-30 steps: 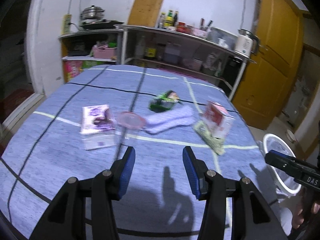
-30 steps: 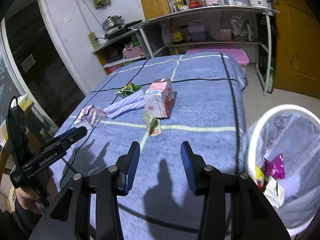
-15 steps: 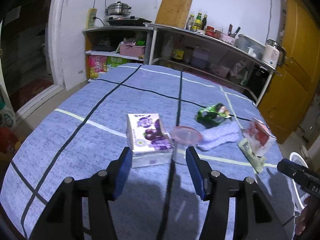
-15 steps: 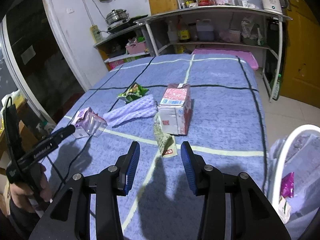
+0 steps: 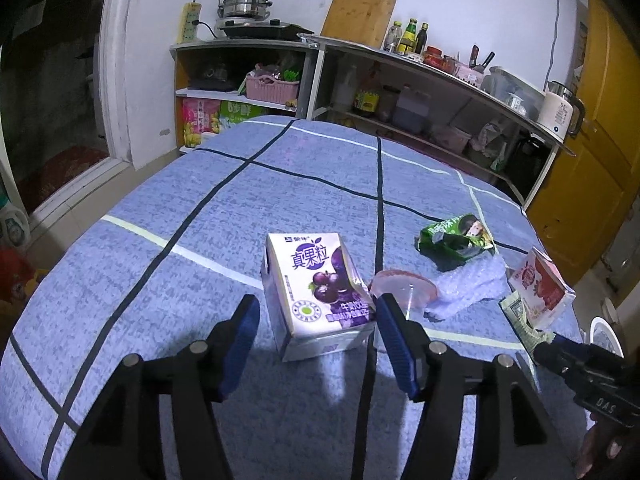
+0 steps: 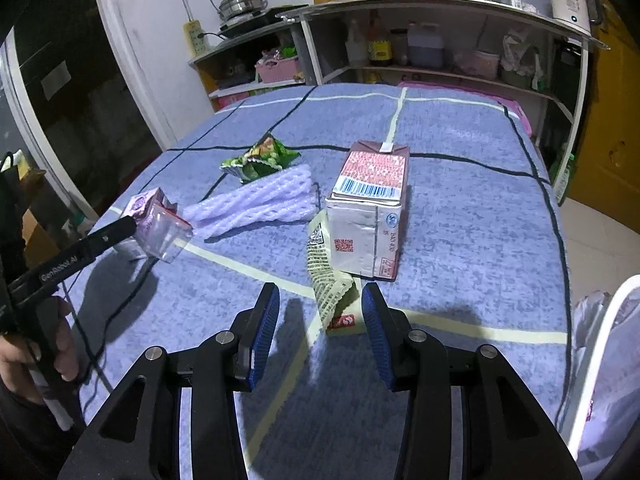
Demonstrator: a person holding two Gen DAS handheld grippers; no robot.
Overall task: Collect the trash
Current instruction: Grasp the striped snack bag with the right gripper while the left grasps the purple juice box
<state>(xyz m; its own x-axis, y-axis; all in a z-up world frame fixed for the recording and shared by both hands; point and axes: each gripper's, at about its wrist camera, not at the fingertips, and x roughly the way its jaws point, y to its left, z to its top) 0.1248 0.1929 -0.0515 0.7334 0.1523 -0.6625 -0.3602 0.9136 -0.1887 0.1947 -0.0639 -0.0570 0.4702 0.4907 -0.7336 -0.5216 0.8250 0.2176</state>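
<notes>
lying on its side on the blue checked tablecloth (image 5: 168, 184), the purple grape drink carton (image 5: 316, 292) sits just ahead of the left gripper (image 5: 316, 340), in line with the gap between its blue pads, which are opening wide and not touching it. a clear plastic cup (image 5: 404, 290) lies just right of the carton. the right gripper (image 6: 318, 320) stands half open, empty, with a crumpled printed wrapper (image 6: 330, 280) just ahead between its tips and the red carton (image 6: 370, 204) behind that. a white bin (image 6: 600, 360) stands to its right.
</notes>
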